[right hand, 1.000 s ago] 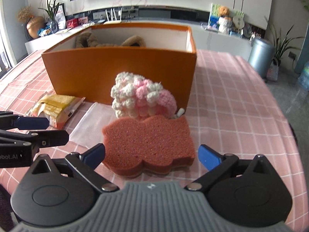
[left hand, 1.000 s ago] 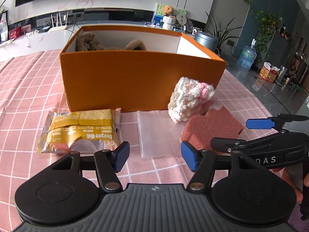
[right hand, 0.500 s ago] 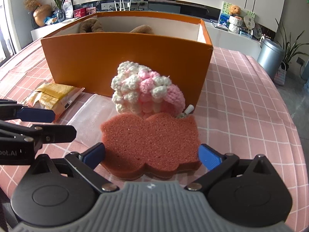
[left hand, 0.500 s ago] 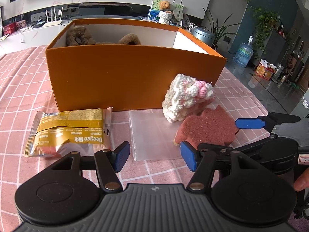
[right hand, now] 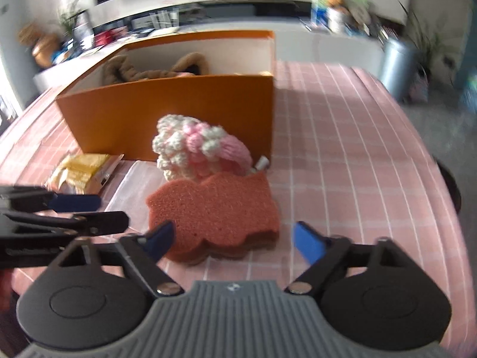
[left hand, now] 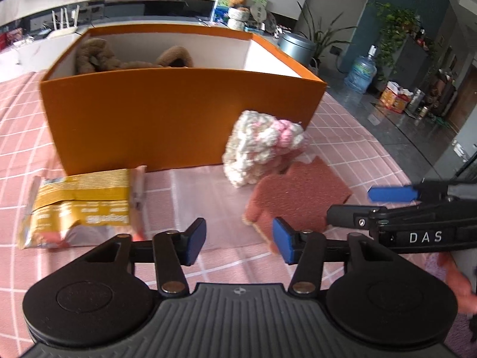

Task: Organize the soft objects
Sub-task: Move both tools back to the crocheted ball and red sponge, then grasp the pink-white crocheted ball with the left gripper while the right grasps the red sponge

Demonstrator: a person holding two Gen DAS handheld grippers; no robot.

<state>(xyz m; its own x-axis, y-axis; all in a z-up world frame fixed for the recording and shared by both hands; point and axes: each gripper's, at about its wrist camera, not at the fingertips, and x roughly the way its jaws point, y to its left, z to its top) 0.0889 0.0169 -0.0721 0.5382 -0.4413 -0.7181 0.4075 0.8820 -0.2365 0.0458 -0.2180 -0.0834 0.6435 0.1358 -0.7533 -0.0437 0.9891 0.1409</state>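
A reddish sponge (right hand: 216,207) lies flat on the pink checked tablecloth, also seen in the left wrist view (left hand: 298,198). A pink and white crocheted piece (right hand: 198,149) leans against it, next to the orange box (right hand: 167,116). A brown plush toy (left hand: 98,56) lies inside the box (left hand: 179,119). My right gripper (right hand: 232,240) is open, its blue pads on either side of the sponge's near end. My left gripper (left hand: 238,240) is open and empty, just left of the sponge.
A yellow snack packet (left hand: 83,205) lies left on the cloth. A clear plastic sheet (left hand: 202,197) lies in front of the box. The table's right edge (right hand: 447,197) drops to the floor, where a metal bin (right hand: 399,65) stands.
Both grippers have risen and tilted down, so more of the box's inside shows. The right gripper has moved forward around the sponge's near end. Nothing was grasped.
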